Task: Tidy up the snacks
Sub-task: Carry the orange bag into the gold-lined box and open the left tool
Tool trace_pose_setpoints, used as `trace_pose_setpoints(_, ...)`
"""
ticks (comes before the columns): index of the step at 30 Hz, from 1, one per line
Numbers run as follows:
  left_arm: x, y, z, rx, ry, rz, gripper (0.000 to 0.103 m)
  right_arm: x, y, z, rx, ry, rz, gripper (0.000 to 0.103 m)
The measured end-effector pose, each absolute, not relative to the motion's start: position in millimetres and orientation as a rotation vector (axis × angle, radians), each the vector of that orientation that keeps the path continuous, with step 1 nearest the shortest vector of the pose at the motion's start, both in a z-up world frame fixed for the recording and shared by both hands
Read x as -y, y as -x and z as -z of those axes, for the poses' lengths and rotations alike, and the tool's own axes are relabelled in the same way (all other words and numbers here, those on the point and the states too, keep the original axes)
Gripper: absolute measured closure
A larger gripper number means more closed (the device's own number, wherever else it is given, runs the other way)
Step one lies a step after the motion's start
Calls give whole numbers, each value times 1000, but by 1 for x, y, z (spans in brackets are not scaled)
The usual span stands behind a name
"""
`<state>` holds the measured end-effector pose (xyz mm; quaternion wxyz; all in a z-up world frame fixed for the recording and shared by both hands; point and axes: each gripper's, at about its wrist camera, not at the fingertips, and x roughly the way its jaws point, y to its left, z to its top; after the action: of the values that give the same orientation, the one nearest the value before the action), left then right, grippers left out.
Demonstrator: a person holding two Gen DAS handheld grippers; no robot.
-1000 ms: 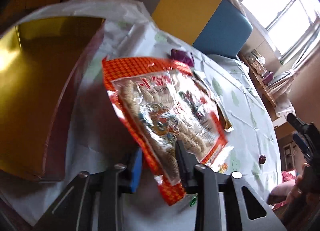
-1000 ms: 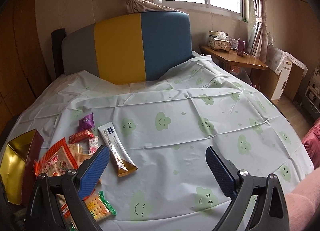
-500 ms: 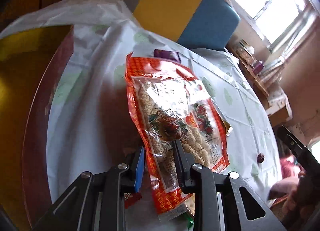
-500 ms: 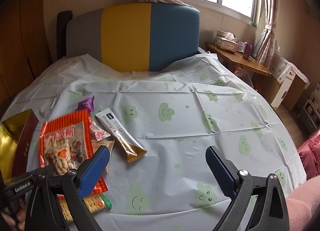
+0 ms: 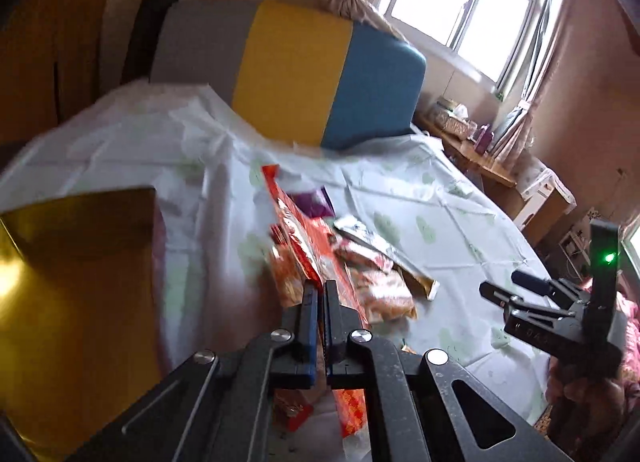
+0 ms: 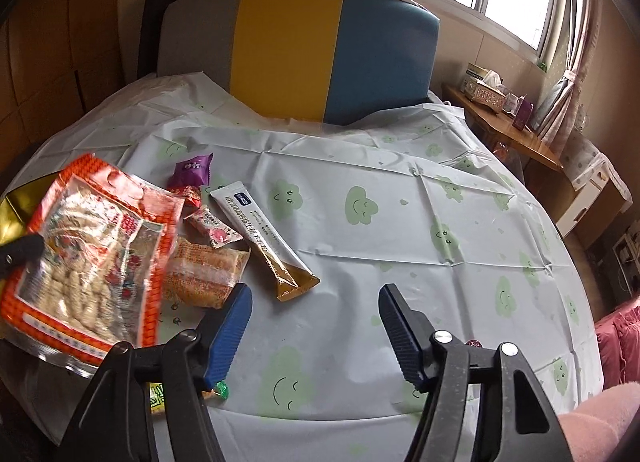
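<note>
The left gripper [image 5: 320, 298] is seen with its jaws drawn fully together, having just been closing, and the edge of the large orange snack bag [image 6: 96, 258] is pinched between the blue pads. From the left wrist view the bag is seen edge-on, running away from the pads in a thin red-orange strip; from the right wrist view its clear window and the pale twisted snacks inside are shown, and the bag is tilted and raised off the cloud-print tablecloth [image 6: 400, 246].

The remaining snacks are placed relative to this bag. Just beside its right edge an orange cracker packet [image 6: 204, 274] is laid flat, and a small pink sweet wrapper [image 6: 214, 227] is found just beyond that. A purple packet [image 6: 191, 171] is set beyond the bag's far corner, with a small red wrapper [image 6: 189, 194] next to it. A long white and gold stick sachet [image 6: 264, 238] is laid diagonally to the right of these. A gold-lined box [image 5: 80, 294] is seen on the bag's left side.

The right gripper [image 6: 316, 326] is held part-way open, its jaws having just been closing, with nothing between them; it is poised over bare tablecloth, to the right of the bag and near the cracker packet.
</note>
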<state>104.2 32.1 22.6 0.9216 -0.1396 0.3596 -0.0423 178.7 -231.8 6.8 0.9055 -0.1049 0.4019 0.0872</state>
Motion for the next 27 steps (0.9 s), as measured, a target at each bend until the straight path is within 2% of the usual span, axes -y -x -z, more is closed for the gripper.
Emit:
trace_pose_setpoints(7, -63, -93, -58, -653, 306, 35, 103, 233, -180, -7, -837, 220, -177, 36)
trace_pose_setpoints(15, -135, -62, -82, -584, 363, -86, 103, 235, -179, -7, -837, 213, -162, 36)
trace_pose_setpoints(27, -220, -29, -19, -737, 386, -447, 101, 232, -178, -4, -850, 239, -147, 36)
